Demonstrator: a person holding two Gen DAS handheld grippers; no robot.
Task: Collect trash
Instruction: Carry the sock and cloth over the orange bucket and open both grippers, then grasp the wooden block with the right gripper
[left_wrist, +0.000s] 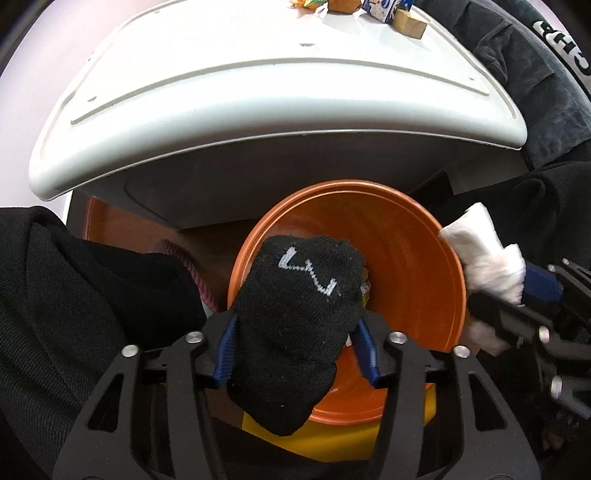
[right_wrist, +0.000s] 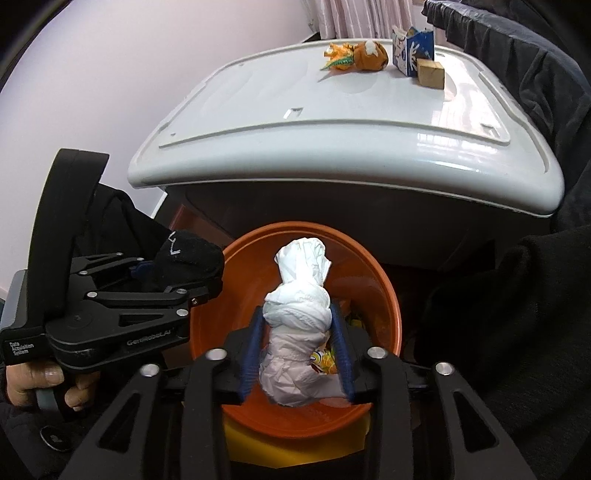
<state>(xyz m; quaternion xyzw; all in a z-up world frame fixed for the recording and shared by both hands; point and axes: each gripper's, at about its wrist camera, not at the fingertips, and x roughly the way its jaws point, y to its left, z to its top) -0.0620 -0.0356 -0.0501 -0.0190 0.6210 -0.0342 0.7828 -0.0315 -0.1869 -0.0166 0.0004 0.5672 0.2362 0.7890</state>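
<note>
An orange bin stands below both grippers, with colourful wrappers at its bottom. Over it, a black sock sits between the blue pads of my left gripper. The sock leans on the left pad and a gap shows along the right one. A crumpled white paper wad stands between the pads of my right gripper. Narrow gaps show on both sides, so the jaws are open around it.
A white plastic top overhangs the bin's far side. On it lie an orange wrapper, a blue-and-white carton and a wooden block. Dark clothing hangs at the right. A yellow base sits under the bin.
</note>
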